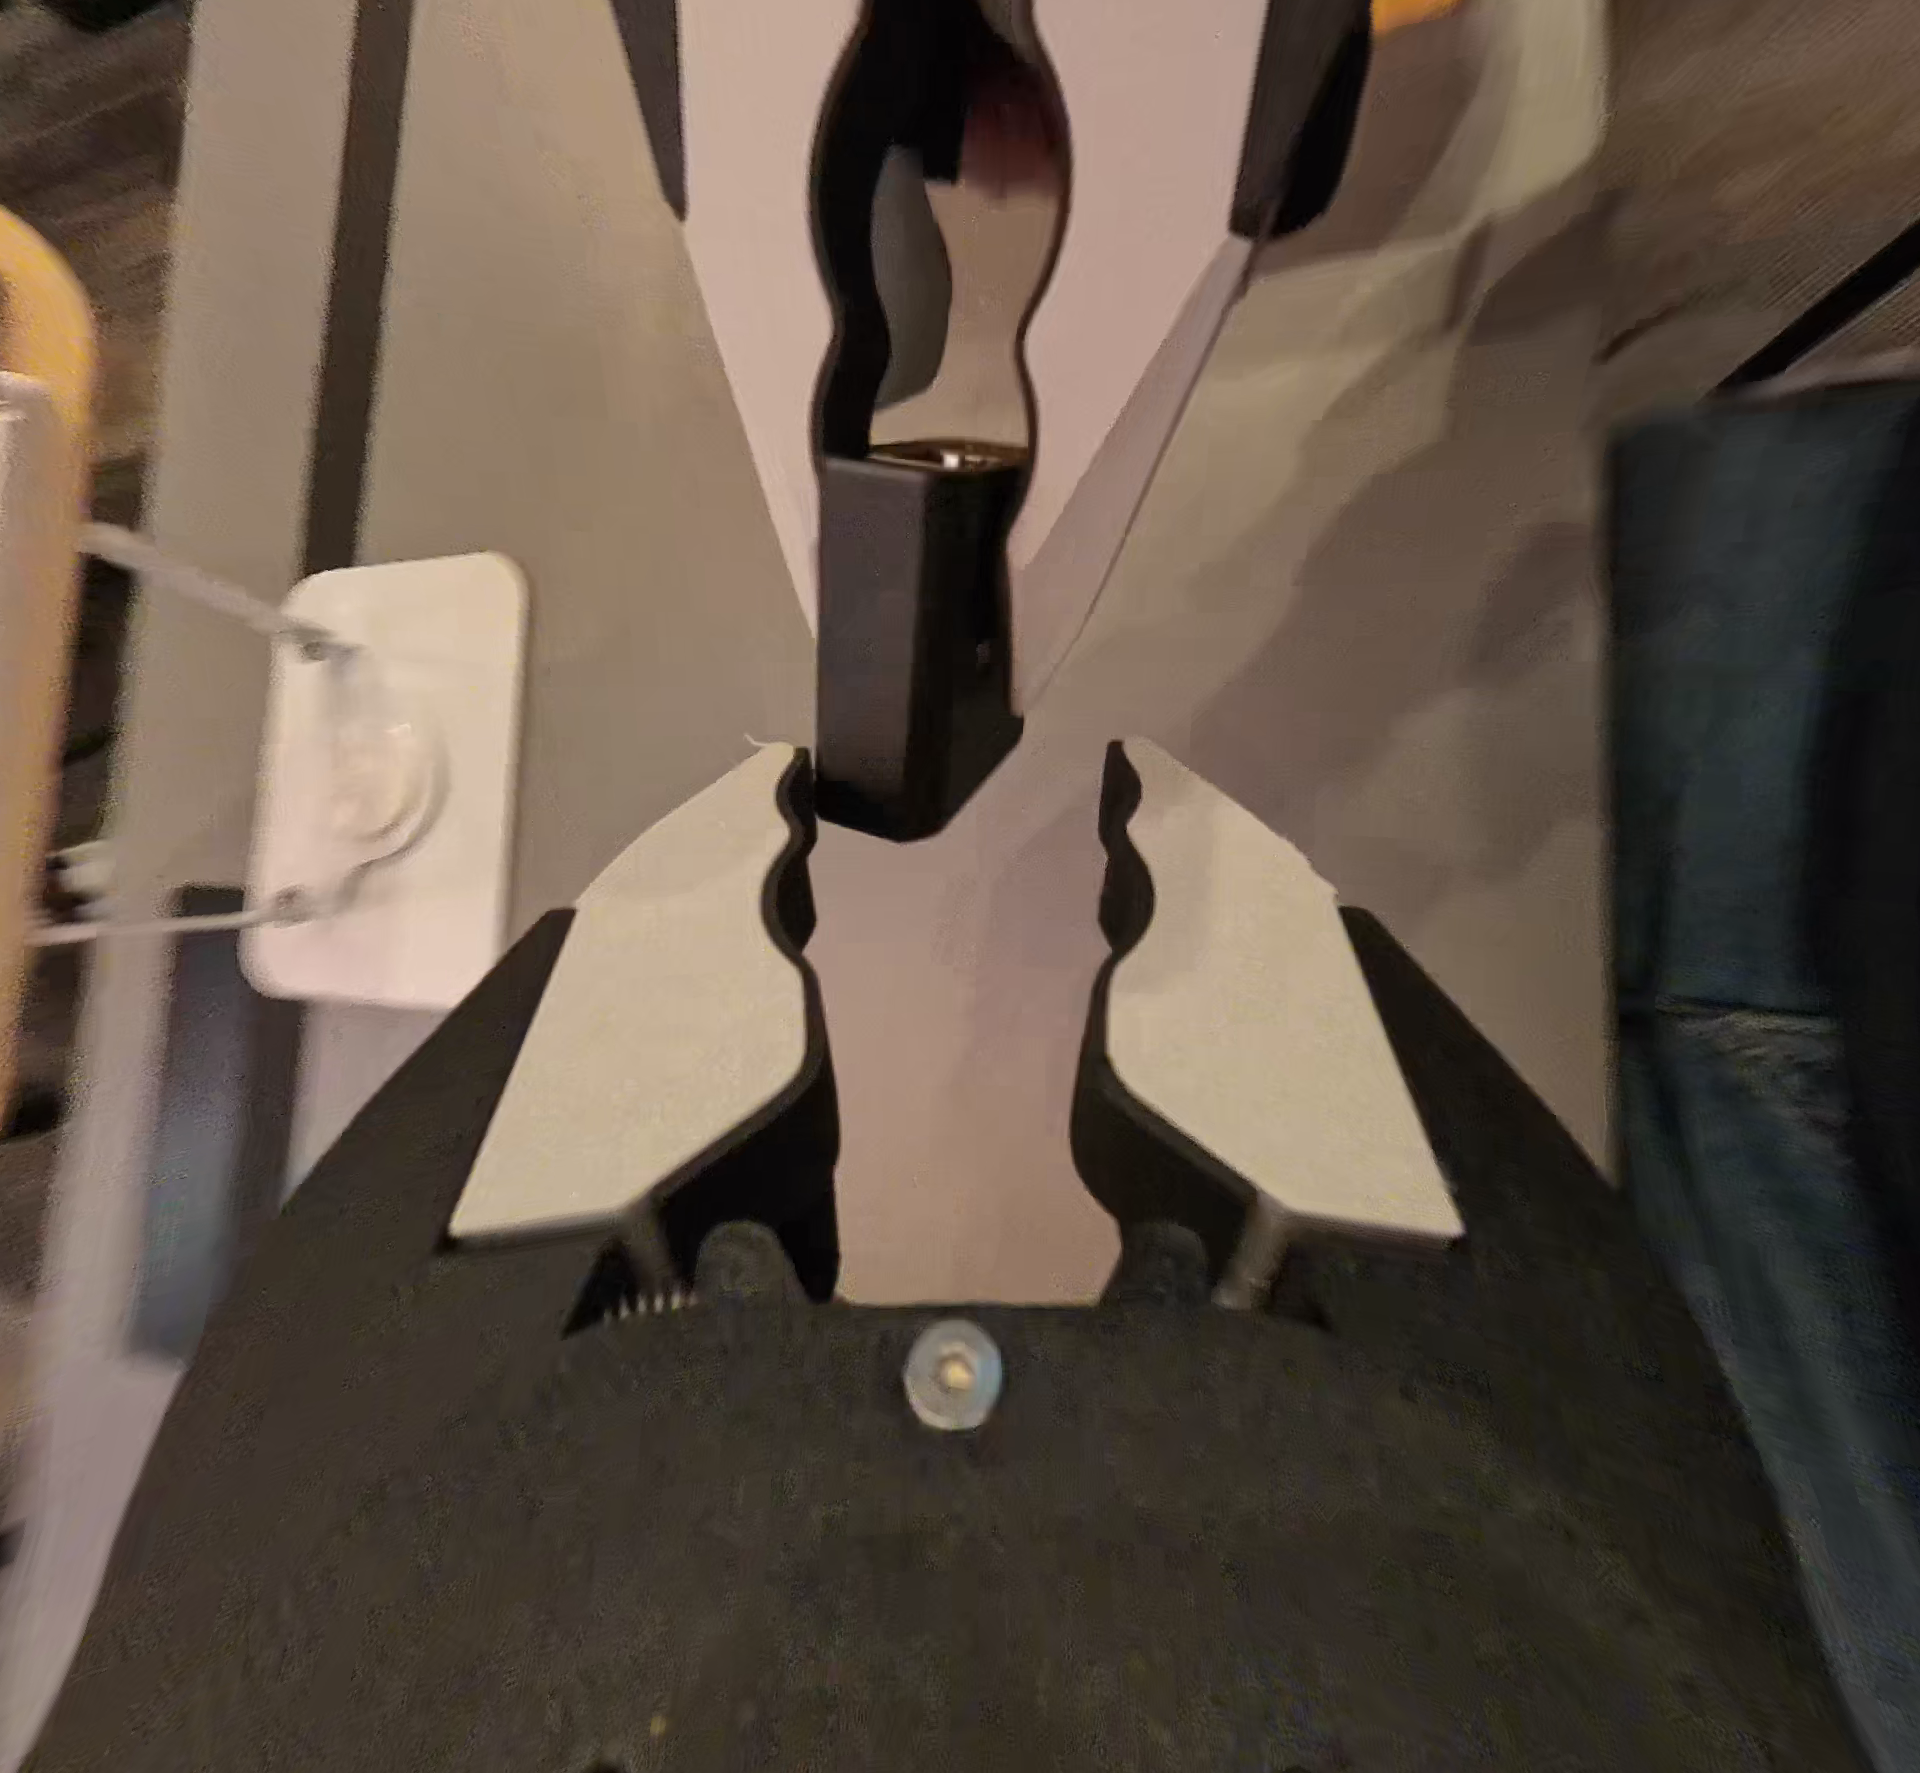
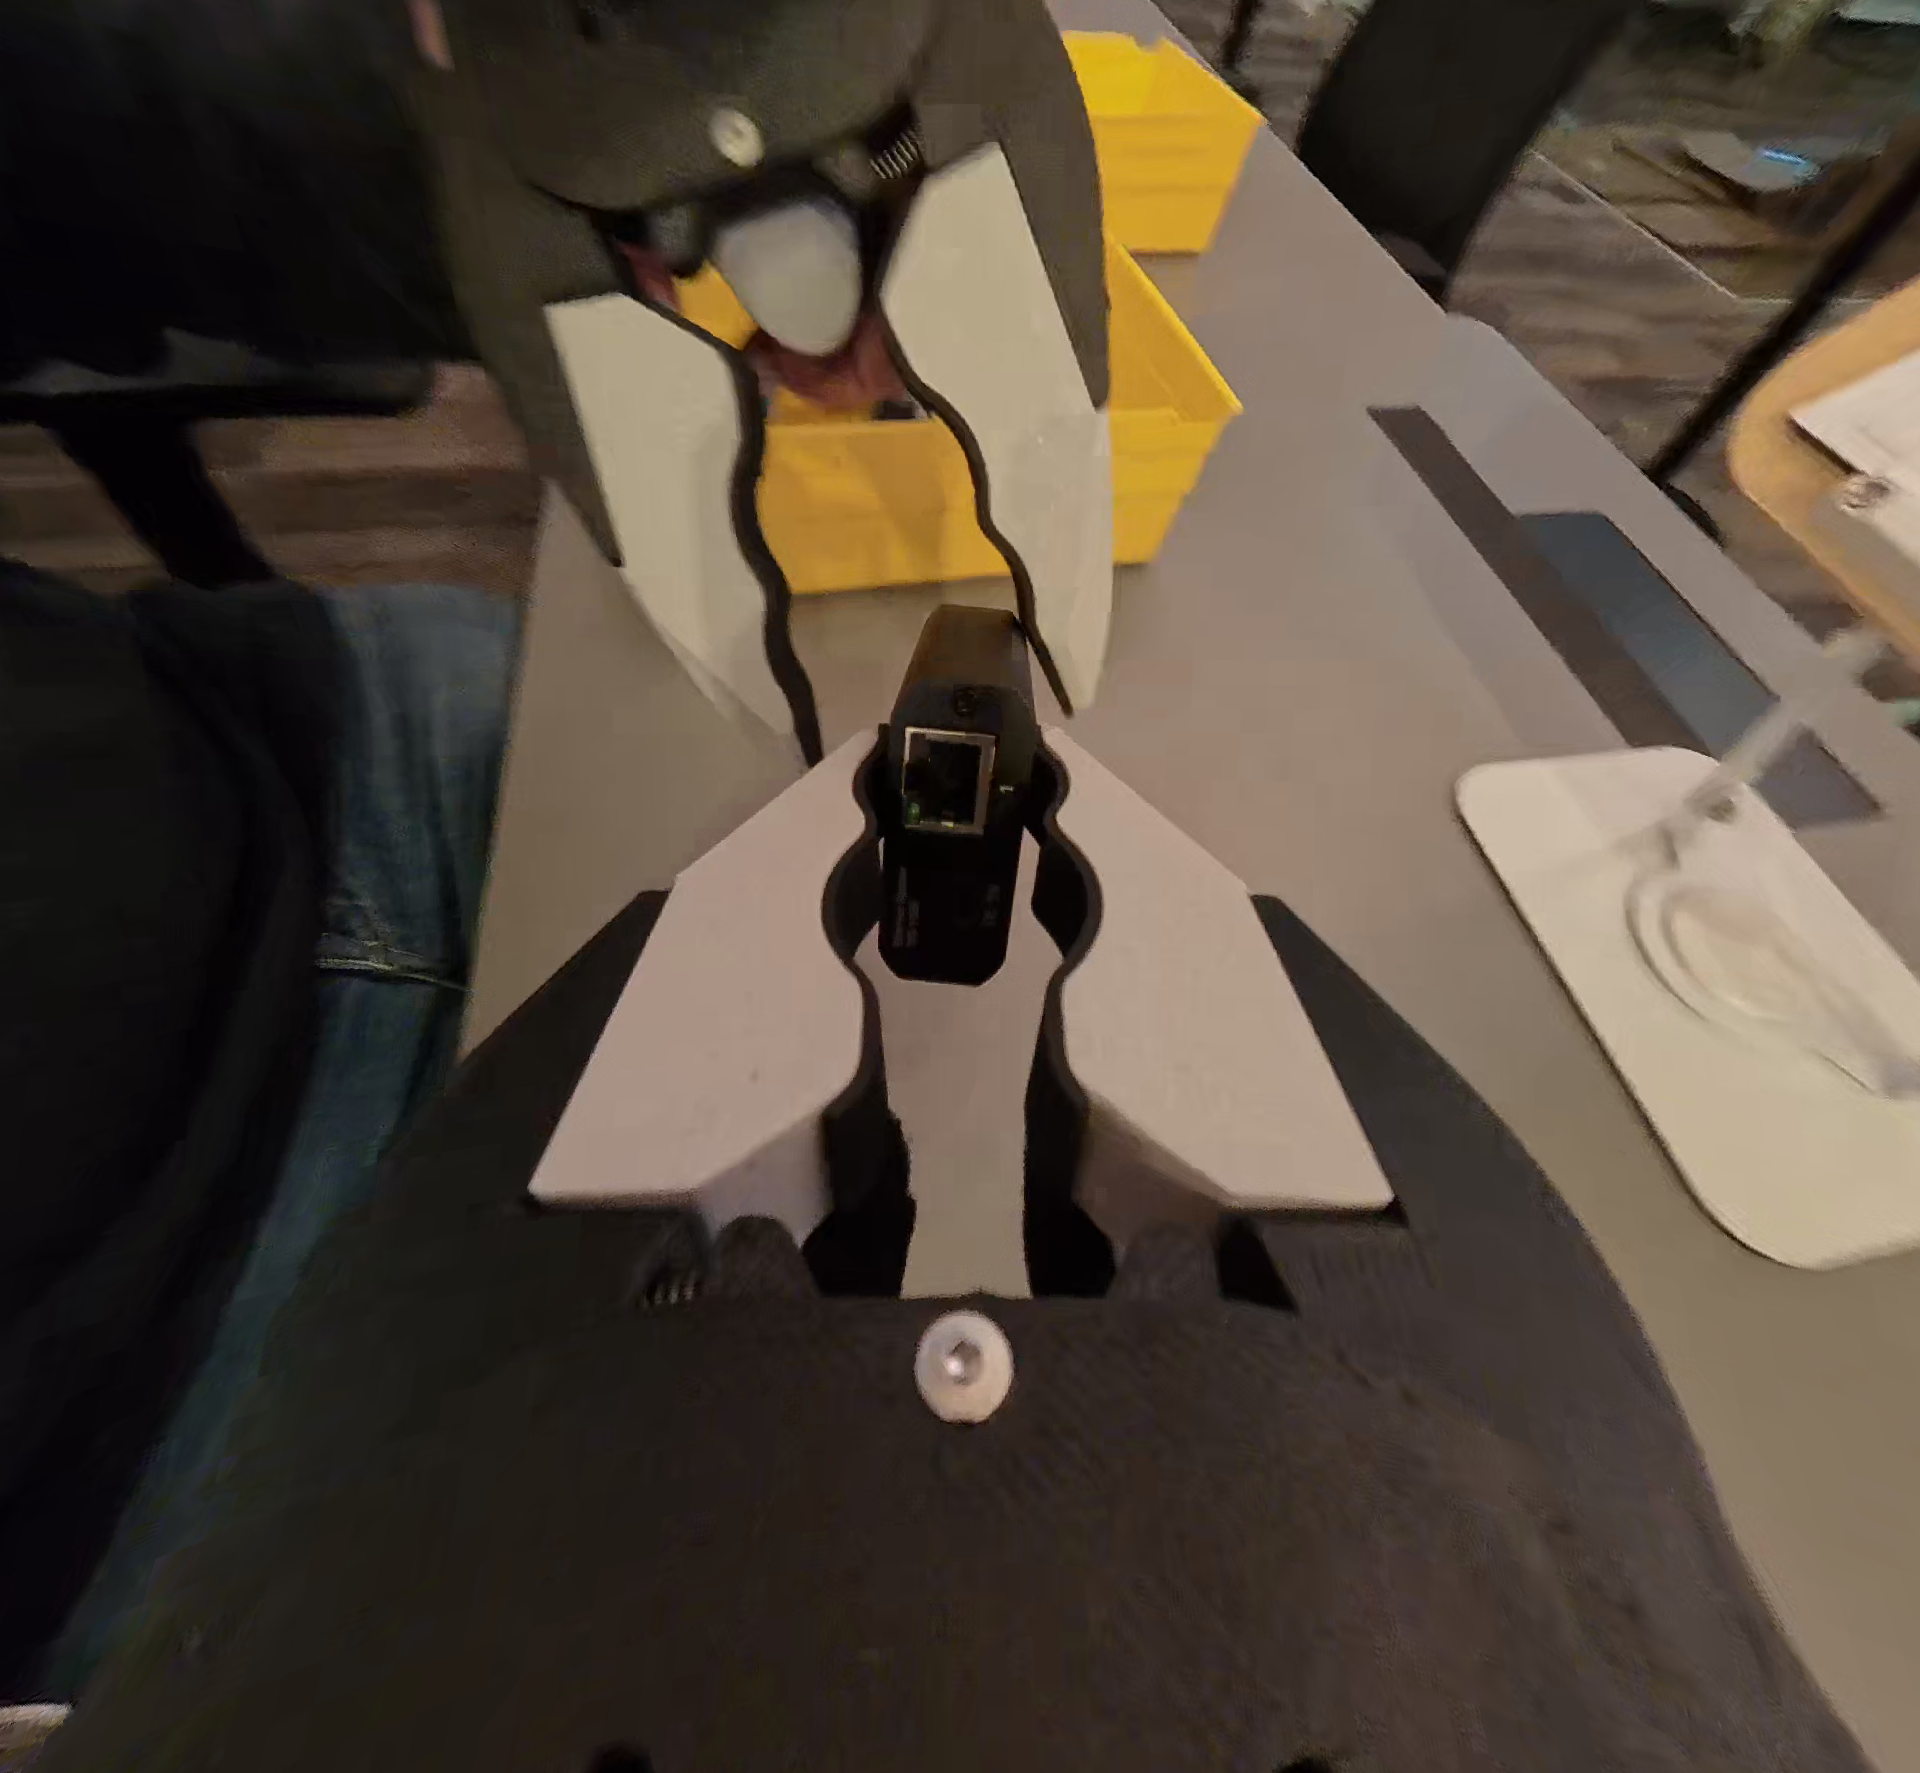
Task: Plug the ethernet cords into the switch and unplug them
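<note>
A small black switch with one ethernet port on its face is held above the grey table. My right gripper is shut on its near end. In the left wrist view the switch points toward me, with the right gripper clamped on its far end. My left gripper is open, and its left fingertip is close to or touching the switch's near end. In the right wrist view the left gripper faces mine with its jaws spread around the switch's far end. No ethernet cord is in view.
Two yellow bins stand on the table behind the left gripper. A white stand base with a clear holder sits to the right, and it shows in the left wrist view. A person's jeans-clad leg is at the table's left edge. Left and right tips are no more than a few centimetres apart.
</note>
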`<state>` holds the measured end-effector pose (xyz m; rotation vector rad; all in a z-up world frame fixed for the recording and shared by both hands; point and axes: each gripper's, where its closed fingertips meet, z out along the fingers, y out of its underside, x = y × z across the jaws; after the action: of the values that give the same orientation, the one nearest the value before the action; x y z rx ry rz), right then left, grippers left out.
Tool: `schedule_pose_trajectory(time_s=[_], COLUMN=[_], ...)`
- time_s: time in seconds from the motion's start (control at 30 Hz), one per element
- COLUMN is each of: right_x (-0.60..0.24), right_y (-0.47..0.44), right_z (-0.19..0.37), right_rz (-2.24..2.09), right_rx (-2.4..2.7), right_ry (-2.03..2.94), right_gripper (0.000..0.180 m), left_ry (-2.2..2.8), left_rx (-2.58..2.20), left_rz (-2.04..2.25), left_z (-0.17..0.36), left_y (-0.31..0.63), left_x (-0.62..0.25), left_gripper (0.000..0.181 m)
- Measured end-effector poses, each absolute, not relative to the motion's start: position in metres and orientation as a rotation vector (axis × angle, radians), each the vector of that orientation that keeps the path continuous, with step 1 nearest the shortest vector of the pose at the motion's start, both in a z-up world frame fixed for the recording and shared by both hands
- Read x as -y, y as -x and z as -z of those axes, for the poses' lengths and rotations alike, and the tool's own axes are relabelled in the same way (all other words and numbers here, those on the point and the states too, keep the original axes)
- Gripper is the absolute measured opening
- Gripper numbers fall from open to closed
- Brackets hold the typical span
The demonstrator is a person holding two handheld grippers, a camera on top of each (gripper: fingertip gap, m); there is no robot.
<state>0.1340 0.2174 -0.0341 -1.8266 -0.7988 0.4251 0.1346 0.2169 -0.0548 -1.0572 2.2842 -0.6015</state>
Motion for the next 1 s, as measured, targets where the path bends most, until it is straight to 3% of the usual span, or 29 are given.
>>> schedule_pose_trajectory(time_s=[0.13,0.33,0.47,0.57,0.77,0.9,1.0], right_x=[-0.204,-0.199,-0.19,-0.18,-0.176,-0.171,-0.164], right_y=[-0.121,-0.126,-0.136,-0.135,-0.112,-0.096,-0.088], right_z=[0.024,0.024,0.016,0.02,0.037,0.043,0.037], right_rz=[-0.625,-0.585,-0.312,-0.085,0.157,0.087,0.008], right_rx=[0.808,0.815,0.929,1.083,1.299,1.344,1.333], right_ry=[1.726,1.661,1.597,1.544,1.46,1.42,1.383], right_gripper=[0.022,0.028,0.046,0.075,0.089,0.068,0.067], left_ry=[1.106,1.241,1.318,1.341,1.267,1.191,1.139], left_rx=[-2.225,-2.2,-2.23,-2.271,-2.462,-2.615,-2.657], left_rz=[1.038,1.287,1.471,1.663,1.84,1.859,1.905], left_z=[0.047,0.05,0.047,0.039,0.042,0.044,0.041], left_y=[-0.134,-0.129,-0.12,-0.112,-0.1,-0.092,-0.087], left_x=[-0.193,-0.185,-0.18,-0.174,-0.154,-0.141,-0.135], left_gripper=[0.036,0.024,0.024,0.024,0.024,0.024,0.023])
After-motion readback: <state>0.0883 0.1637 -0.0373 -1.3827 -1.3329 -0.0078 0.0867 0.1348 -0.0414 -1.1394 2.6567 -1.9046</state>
